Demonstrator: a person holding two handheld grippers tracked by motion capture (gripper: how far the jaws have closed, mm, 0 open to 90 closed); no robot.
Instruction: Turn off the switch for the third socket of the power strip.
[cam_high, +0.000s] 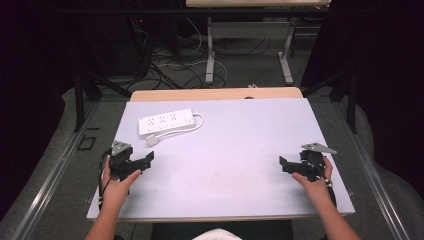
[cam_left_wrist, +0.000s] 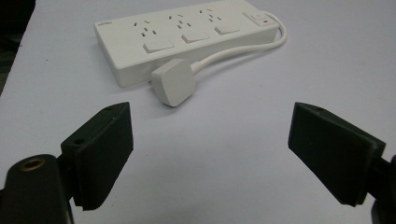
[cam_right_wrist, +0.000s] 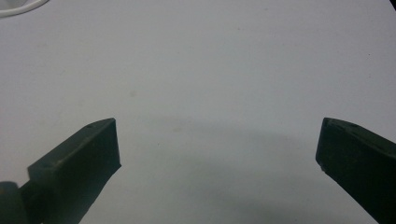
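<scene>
Holding my left gripper (cam_left_wrist: 210, 154) wide open and empty near the plug (cam_left_wrist: 173, 81) by the bench's (cam_high: 240, 150) far-left corner, right gripper (cam_right_wrist: 217, 158) likewise.

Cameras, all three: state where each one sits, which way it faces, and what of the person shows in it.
High view: above the person's side, facing forward and down on the table; forearms, left gripper, right gripper.
Left gripper view: on the left gripper, facing the power strip and plug; open jaws.
Right gripper view: on the right gripper, facing bare tabletop; open jaws.
Shared: high and left gripper views both show the strip.
</scene>
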